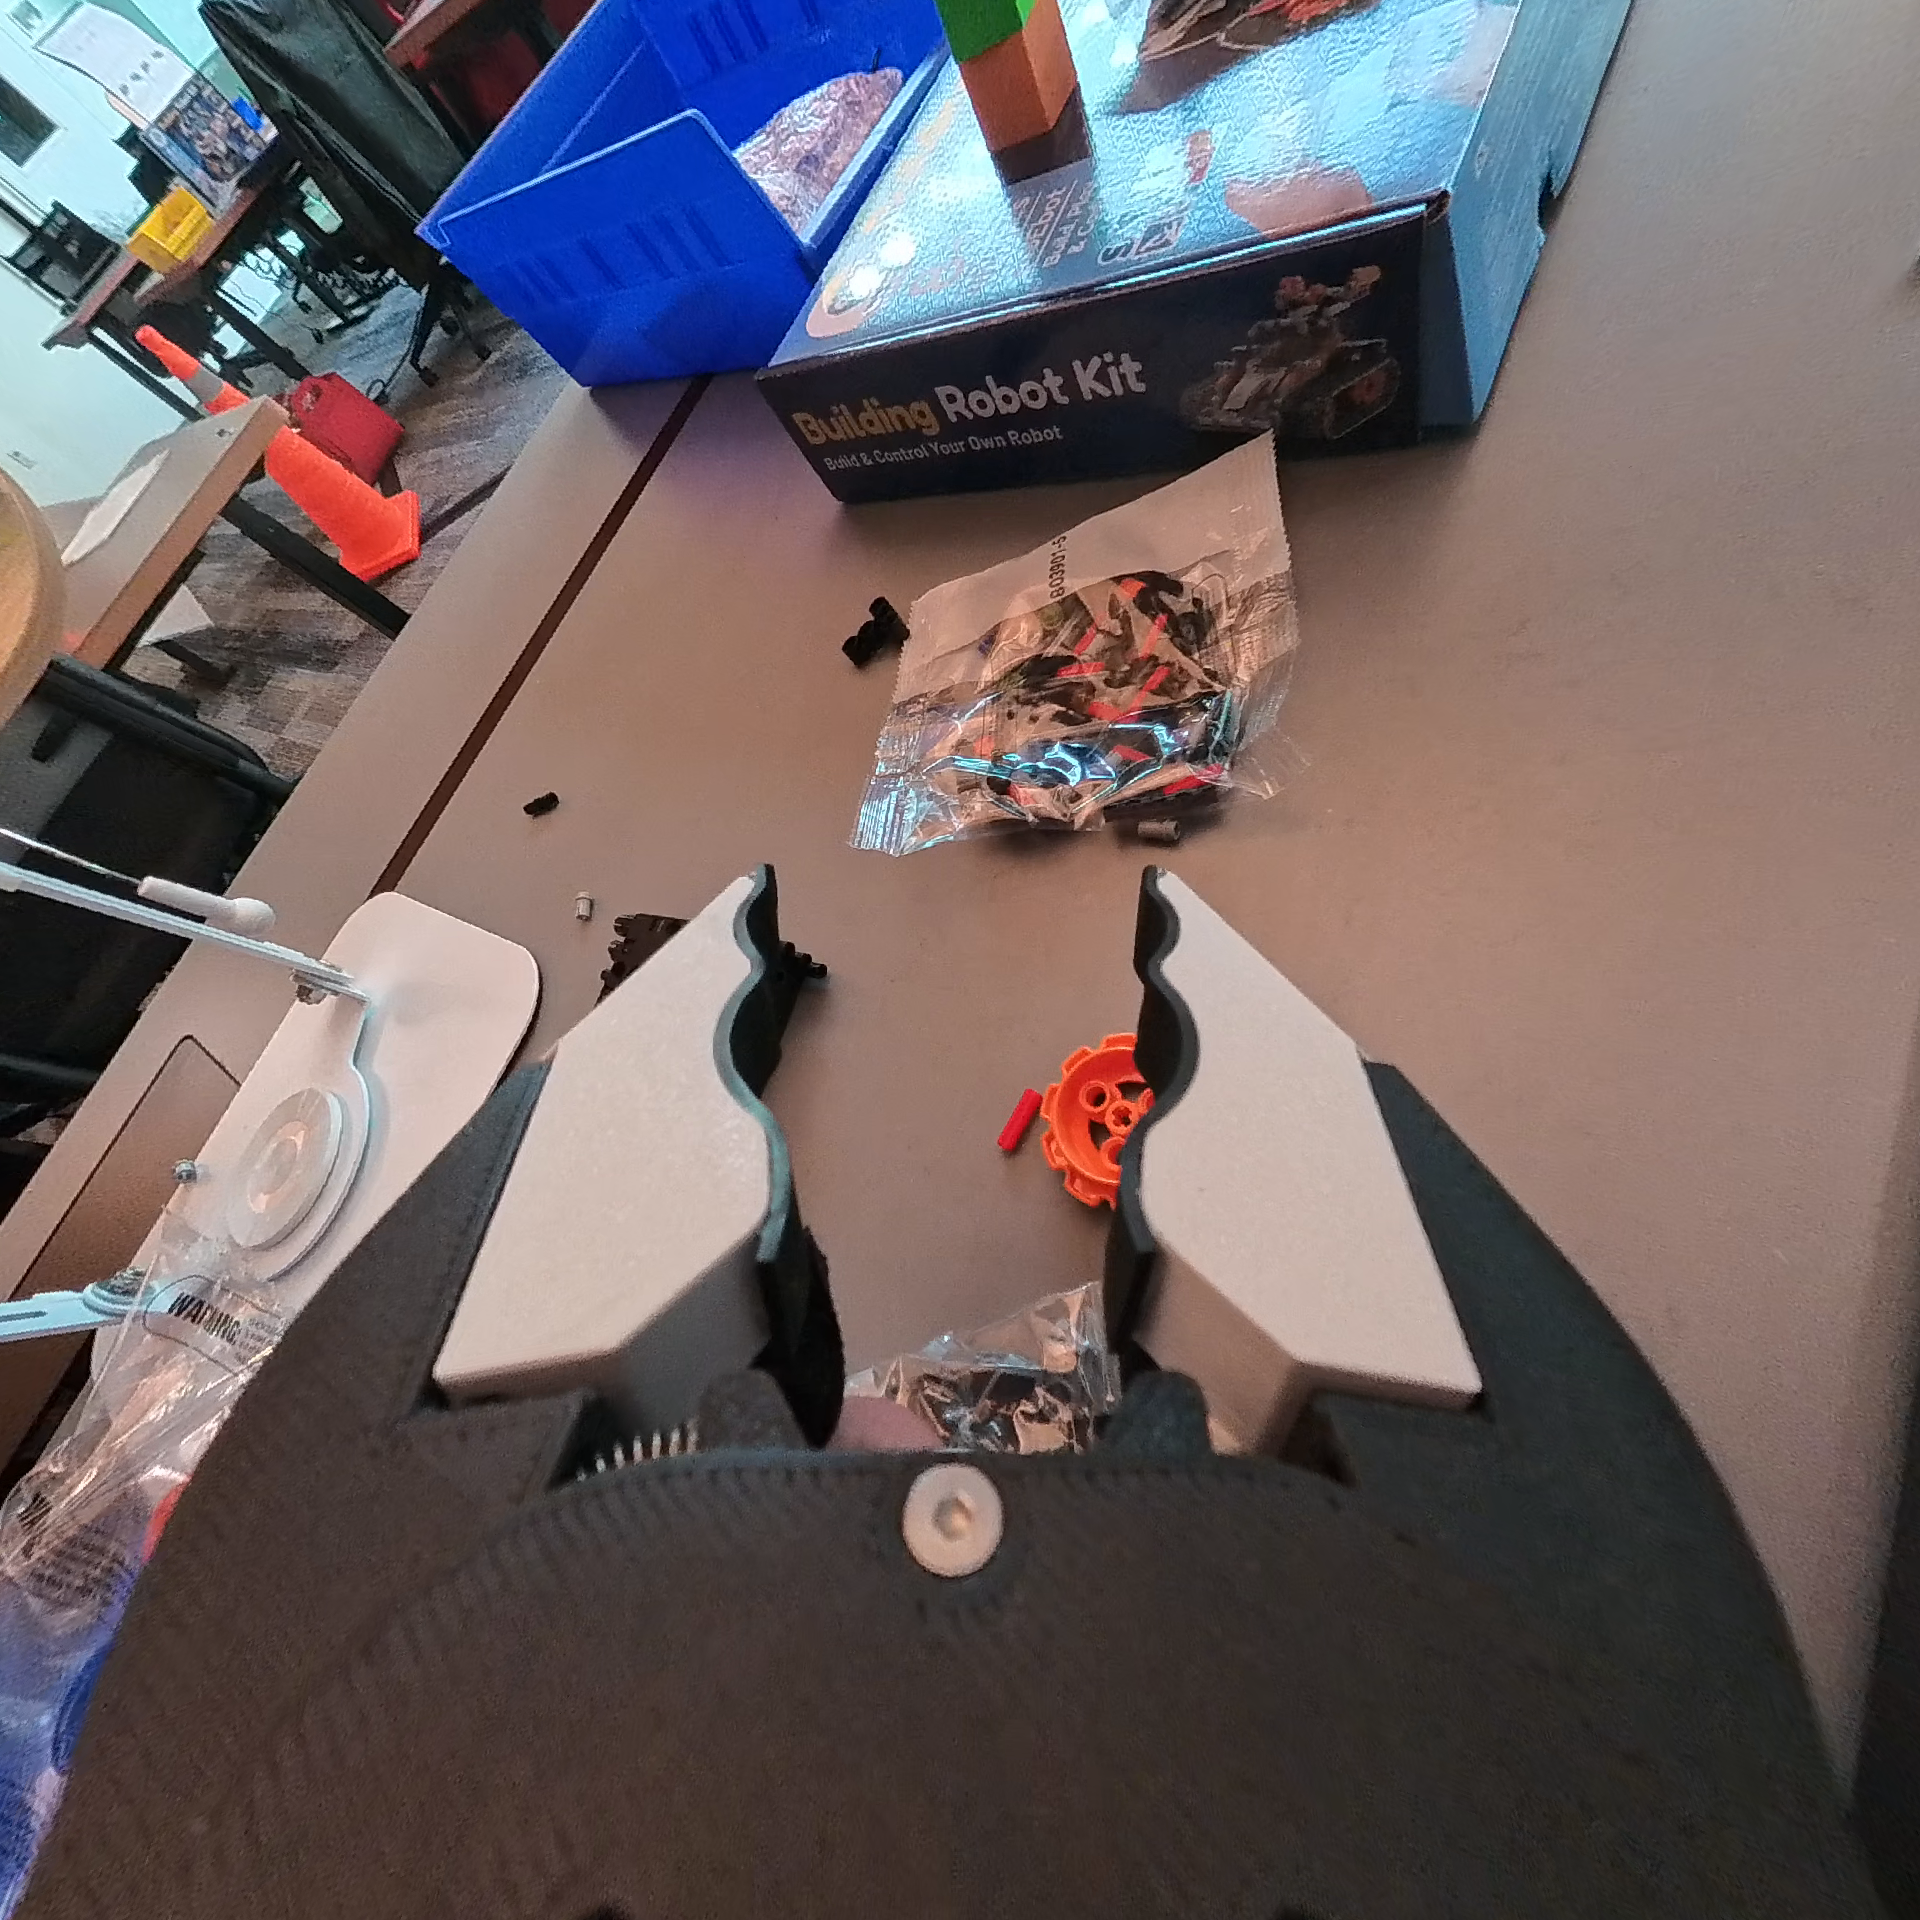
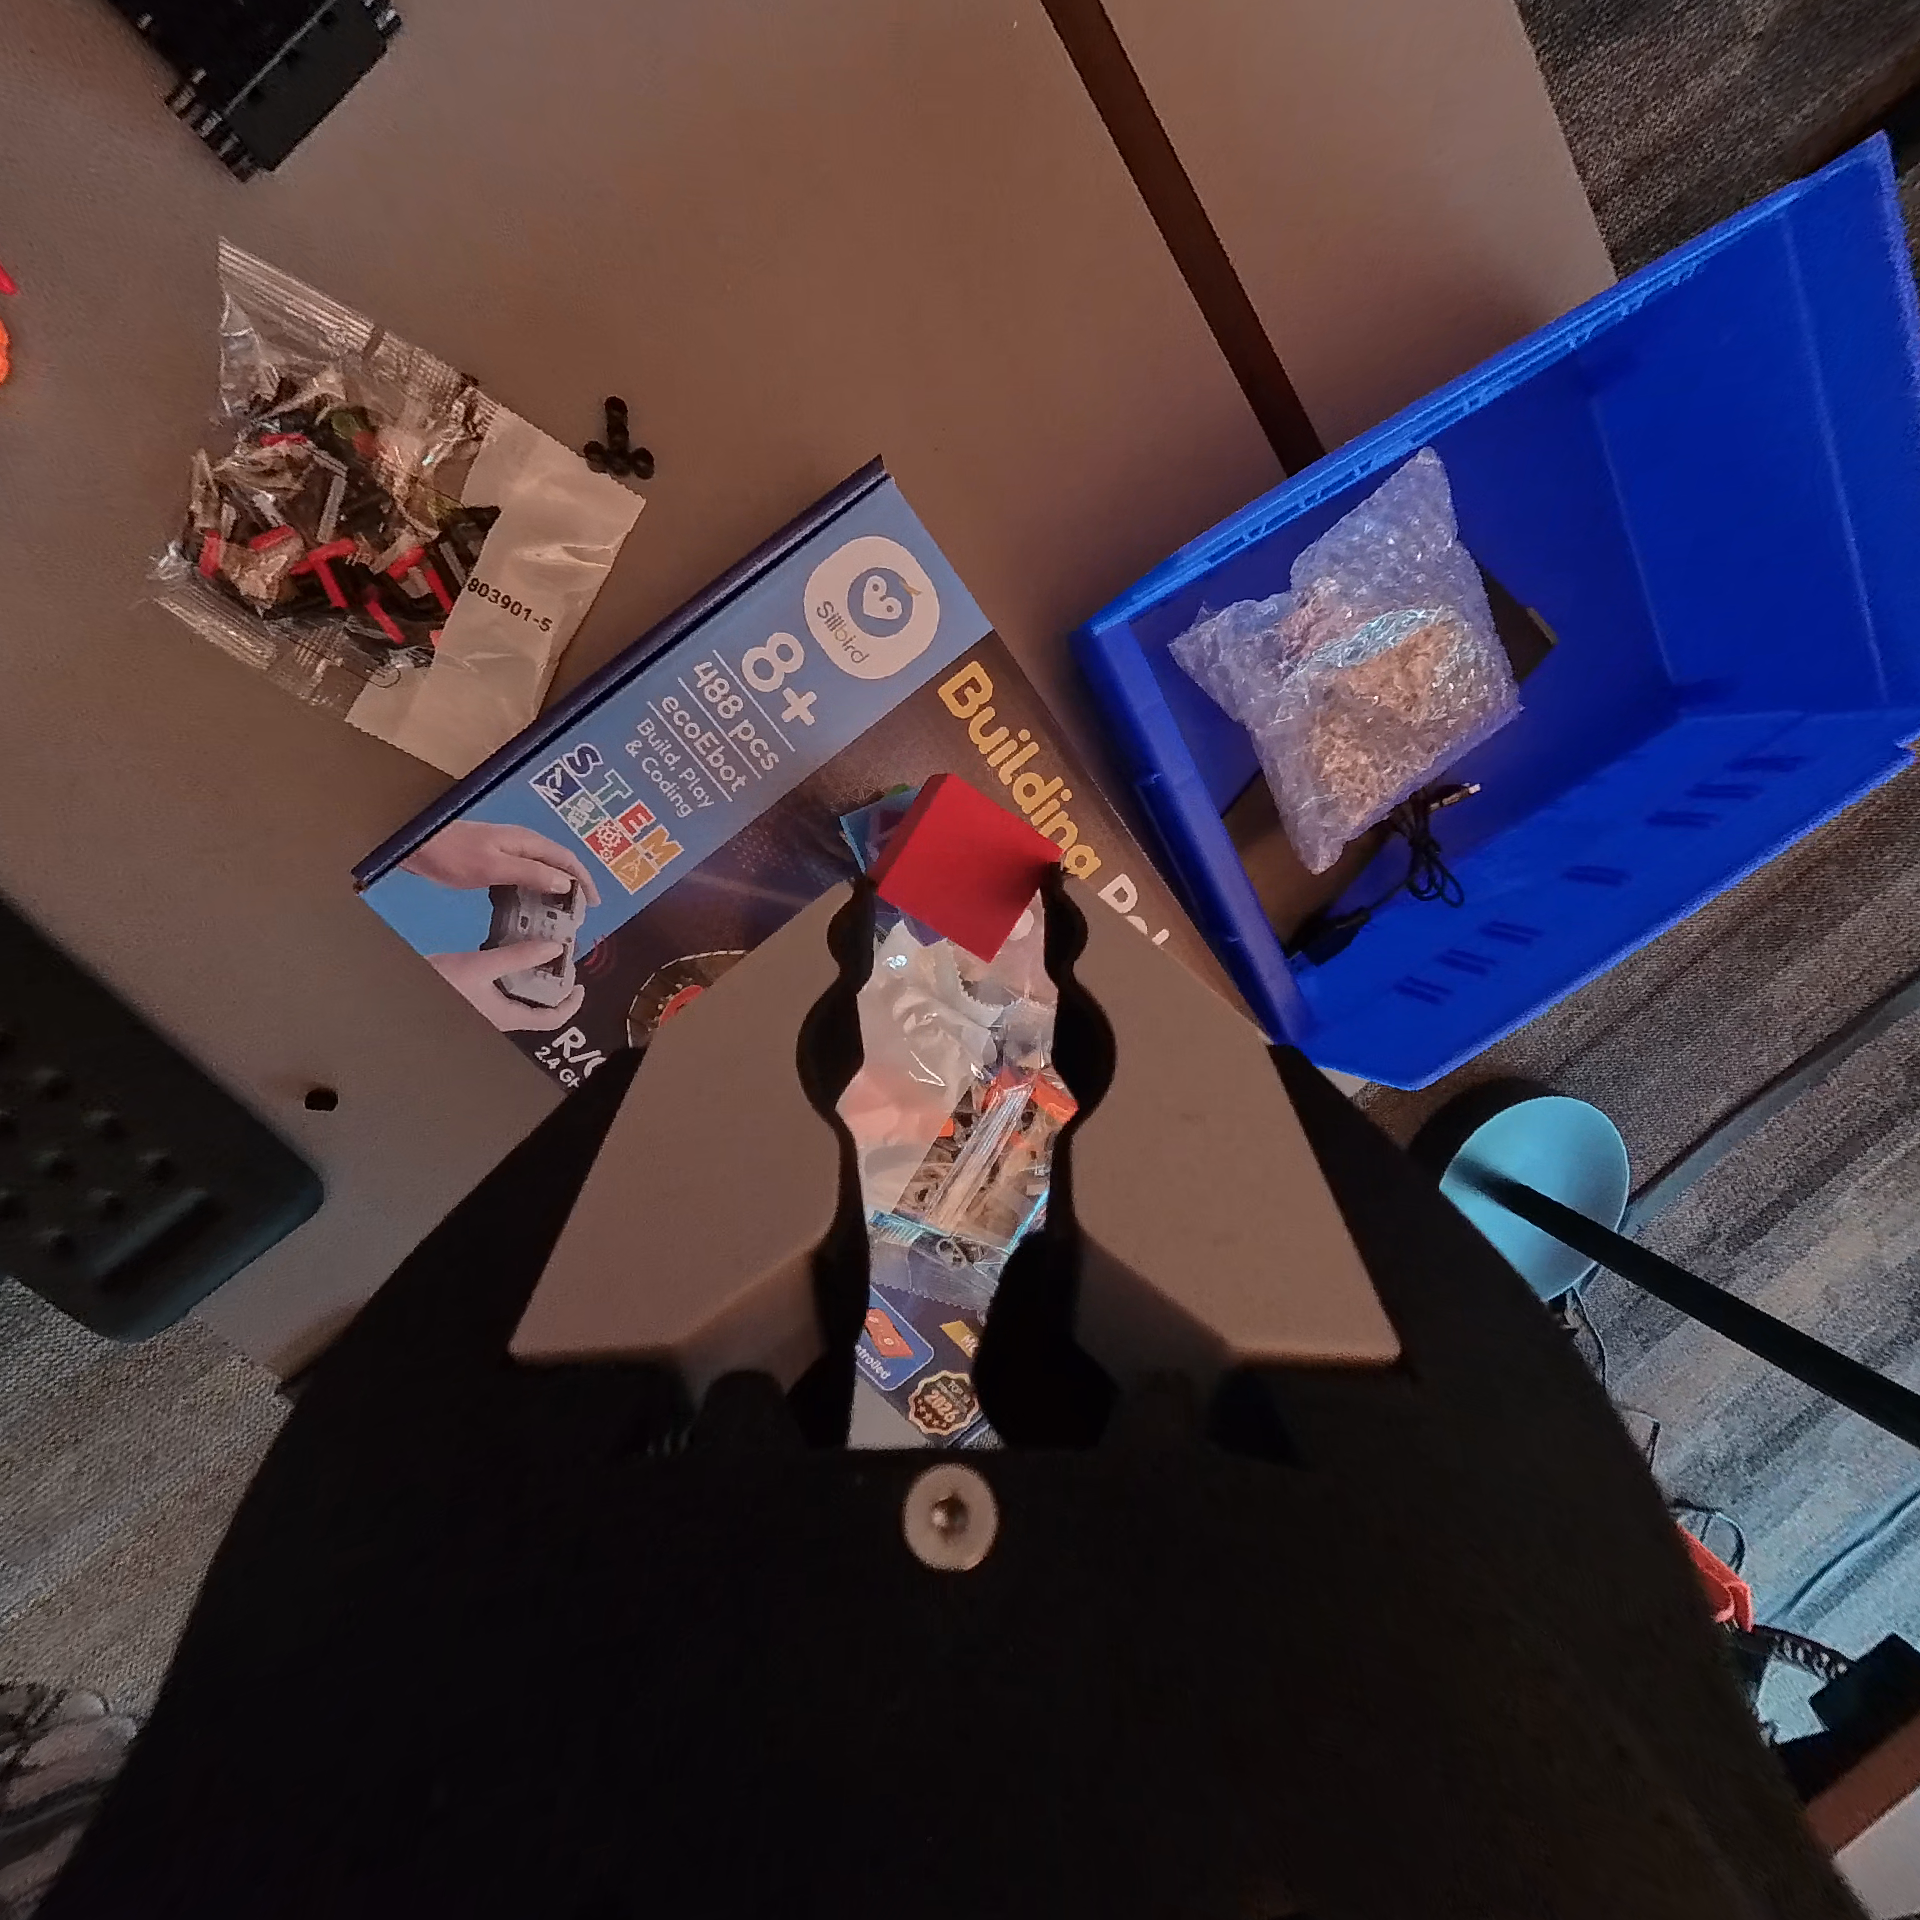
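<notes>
My left gripper (image 1: 956,883) is open and empty, low over the brown table (image 1: 1507,935). An orange gear wheel (image 1: 1091,1138) and a small red pin (image 1: 1018,1117) lie by its right finger. A clear bag of small parts (image 1: 1081,707) lies ahead of it. My right gripper (image 2: 956,888) looks straight down at the blue robot kit box (image 2: 665,727). Its fingertips close on a red block (image 2: 961,862) atop a stack of blocks. The left wrist view shows the stack's lower part (image 1: 1023,83) standing on the box (image 1: 1039,405).
A blue bin (image 2: 1662,727) beside the box holds a bubble-wrap pouch (image 2: 1361,665) and a cable. Another clear parts bag (image 2: 956,1122) lies on the box. Small black parts (image 1: 873,629) dot the table. A white stand base (image 1: 416,1039) sits at the left edge, an orange cone (image 1: 332,478) on the floor. Some 35 centimetres of space lies between my two pairs of fingers. The right gripper is farther from the orange gear wheel (image 1: 1091,1138), some 35 centimetres, than the left, some 6 centimetres. From the left gripper's tips to the small red pin (image 1: 1018,1117) is close to 7 centimetres.
</notes>
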{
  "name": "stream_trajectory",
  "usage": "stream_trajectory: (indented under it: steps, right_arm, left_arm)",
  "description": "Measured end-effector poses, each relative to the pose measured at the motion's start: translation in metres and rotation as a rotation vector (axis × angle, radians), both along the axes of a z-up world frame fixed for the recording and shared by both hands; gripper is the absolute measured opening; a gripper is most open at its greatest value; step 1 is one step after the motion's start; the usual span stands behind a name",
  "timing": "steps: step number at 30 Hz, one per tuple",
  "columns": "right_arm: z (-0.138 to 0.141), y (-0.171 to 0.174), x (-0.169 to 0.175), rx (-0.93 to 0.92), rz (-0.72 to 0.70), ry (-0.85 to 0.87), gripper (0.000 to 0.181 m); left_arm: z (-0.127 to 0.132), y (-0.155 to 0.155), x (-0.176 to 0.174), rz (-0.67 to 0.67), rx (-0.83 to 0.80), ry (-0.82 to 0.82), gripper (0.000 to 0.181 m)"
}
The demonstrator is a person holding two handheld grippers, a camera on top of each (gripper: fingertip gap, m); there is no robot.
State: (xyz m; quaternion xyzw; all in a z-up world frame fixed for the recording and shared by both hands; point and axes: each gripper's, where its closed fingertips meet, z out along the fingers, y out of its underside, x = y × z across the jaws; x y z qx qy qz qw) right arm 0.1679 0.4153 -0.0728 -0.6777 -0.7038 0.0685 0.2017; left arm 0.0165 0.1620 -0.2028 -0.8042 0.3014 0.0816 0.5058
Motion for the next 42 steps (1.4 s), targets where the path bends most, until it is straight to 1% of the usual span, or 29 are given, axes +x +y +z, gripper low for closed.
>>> stream_trajectory:
  steps: [2, 5, 8, 10, 13, 16, 19, 21, 23, 26, 31, 34, 37, 40, 42]
  right_arm:
    - [-0.004, 0.002, 0.004, 0.01, -0.009, -0.025, 0.032]
    - [-0.004, 0.002, 0.003, -0.005, -0.011, -0.014, 0.034]
    - [-0.006, 0.003, 0.006, 0.018, -0.017, -0.029, 0.045]
    - [0.002, 0.002, 0.006, 0.045, -0.025, 0.003, 0.048]
    - [0.028, -0.002, 0.006, 0.13, -0.054, 0.096, 0.049]
    - [0.048, -0.032, 0.006, 0.202, -0.023, 0.172, 0.049]
    - [0.051, -0.073, 0.005, 0.249, 0.031, 0.216, 0.05]
    - [0.042, -0.104, 0.002, 0.245, 0.081, 0.237, 0.05]
    - [0.028, -0.132, -0.001, 0.232, 0.119, 0.246, 0.051]
    - [0.001, -0.173, -0.009, 0.148, 0.171, 0.292, 0.052]
    - [-0.046, -0.213, -0.025, 0.019, 0.177, 0.362, 0.059]
    - [-0.067, -0.229, -0.038, -0.025, 0.163, 0.422, 0.061]
    - [-0.08, -0.241, -0.053, -0.035, 0.152, 0.49, 0.061]
    - [-0.093, -0.24, -0.068, -0.016, 0.097, 0.554, 0.061]
    - [-0.106, -0.239, -0.076, -0.008, 0.068, 0.577, 0.061]
  left_arm:
    - [-0.001, 0.0, 0.0, 0.0, -0.002, 0.003, 0.067]
    - [-0.002, 0.001, 0.0, 0.001, -0.004, 0.002, 0.067]
    - [-0.002, 0.001, 0.0, 0.002, -0.005, 0.001, 0.067]
    - [-0.002, 0.001, 0.0, 0.002, -0.006, 0.001, 0.067]
    - [-0.003, 0.001, 0.001, -0.005, -0.012, -0.007, 0.07]
    - [-0.008, 0.001, 0.003, -0.009, -0.028, -0.004, 0.074]
    - [-0.008, 0.002, 0.007, -0.017, -0.033, -0.019, 0.08]
    - [-0.011, 0.002, 0.008, -0.017, -0.044, -0.019, 0.084]
    - [-0.013, 0.002, 0.009, -0.017, -0.051, -0.015, 0.087]
    - [-0.014, 0.002, 0.013, -0.023, -0.056, -0.034, 0.089]
    - [-0.023, 0.002, 0.014, -0.007, -0.098, -0.047, 0.098]
    - [-0.027, 0.006, 0.011, 0.028, -0.112, -0.042, 0.1]
    - [-0.027, 0.009, 0.005, 0.069, -0.112, -0.044, 0.1]
    - [-0.026, 0.012, -0.003, 0.12, -0.106, -0.041, 0.099]
    - [-0.022, 0.012, -0.003, 0.128, -0.091, -0.046, 0.096]
